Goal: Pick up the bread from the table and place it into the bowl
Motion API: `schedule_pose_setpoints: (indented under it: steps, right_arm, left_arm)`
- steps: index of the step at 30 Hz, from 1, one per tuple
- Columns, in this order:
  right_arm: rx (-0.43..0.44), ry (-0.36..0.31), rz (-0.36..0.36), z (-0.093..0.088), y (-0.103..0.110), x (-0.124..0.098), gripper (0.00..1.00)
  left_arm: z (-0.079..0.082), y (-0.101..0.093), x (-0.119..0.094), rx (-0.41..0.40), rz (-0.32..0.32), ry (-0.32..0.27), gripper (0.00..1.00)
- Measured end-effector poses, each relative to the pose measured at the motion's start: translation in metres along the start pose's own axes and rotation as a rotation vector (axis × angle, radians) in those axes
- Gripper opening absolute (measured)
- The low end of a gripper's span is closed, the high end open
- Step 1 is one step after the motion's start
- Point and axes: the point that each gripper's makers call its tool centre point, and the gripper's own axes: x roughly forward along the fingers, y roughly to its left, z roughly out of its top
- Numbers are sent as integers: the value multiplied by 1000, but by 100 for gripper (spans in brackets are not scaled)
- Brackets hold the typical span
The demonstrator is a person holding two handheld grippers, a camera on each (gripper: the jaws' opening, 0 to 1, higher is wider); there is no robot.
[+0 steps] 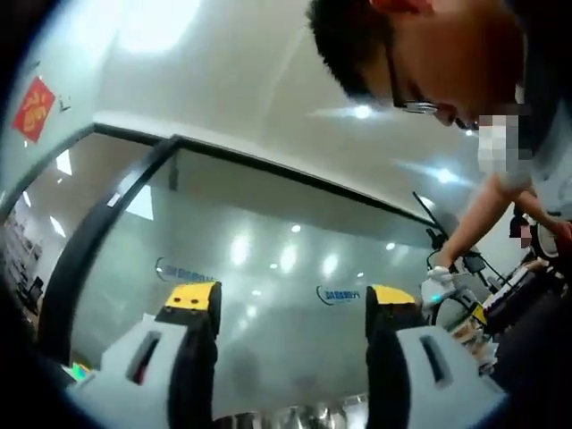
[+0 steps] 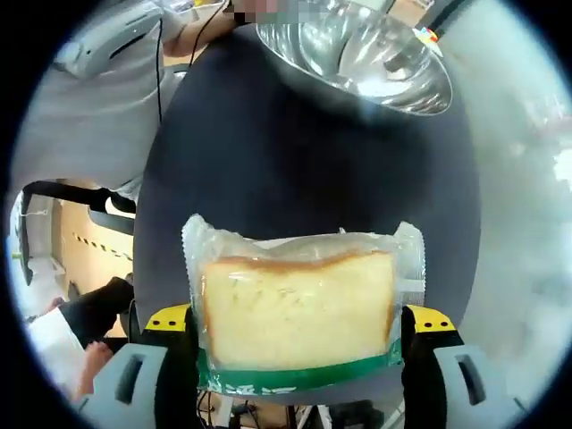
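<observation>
The desk (image 2: 304,161), one dark round top, filled the right gripper view, with one steel bowl (image 2: 357,54) standing on its far side. One bread (image 2: 299,313), a thick slice sealed in a clear wrapper with a green band at the bottom, sat between the jaws of the right claw (image 2: 299,335); the jaws stood at either edge of the pack and seemed closed onto it, though whether it was lifted or resting on the desk I could not tell. The left claw (image 1: 290,308) pointed up towards a glass wall (image 1: 268,241) and ceiling, its jaws wide apart and holding nothing. One person (image 1: 429,63) leaned in at the right of that view.

The step in hand looked like the carry: bread gripped, bowl well apart ahead. The next move would call for bringing the pack forward over the bowl's rim, lowering it, then parting the jaws
</observation>
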Motion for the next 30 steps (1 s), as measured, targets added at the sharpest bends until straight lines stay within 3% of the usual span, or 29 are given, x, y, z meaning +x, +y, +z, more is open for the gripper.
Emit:
schedule_pose_setpoints:
  steps: [6, 9, 13, 16, 18, 30]
  right_arm:
    - [13, 15, 10, 3, 2, 9, 88]
    - [4, 30, -7, 3, 0, 8, 81]
    - [11, 44, -15, 3, 0, 9, 78]
    - [41, 46, -24, 4, -1, 8, 76]
    - [111, 35, -28, 6, -1, 6, 75]
    - [194, 9, -48, 7, 2, -3, 66]
  left_arm:
    - [0, 3, -1, 2, 8, 0, 57]
    - [0, 2, -1, 0, 7, 1, 57]
    - [-2, 0, -1, 15, -1, 10, 56]
    - [-3, -1, -1, 20, -4, 17, 56]
    - [-4, -2, -2, 20, -7, 19, 56]
    - [-12, -3, -1, 33, -9, 49, 56]
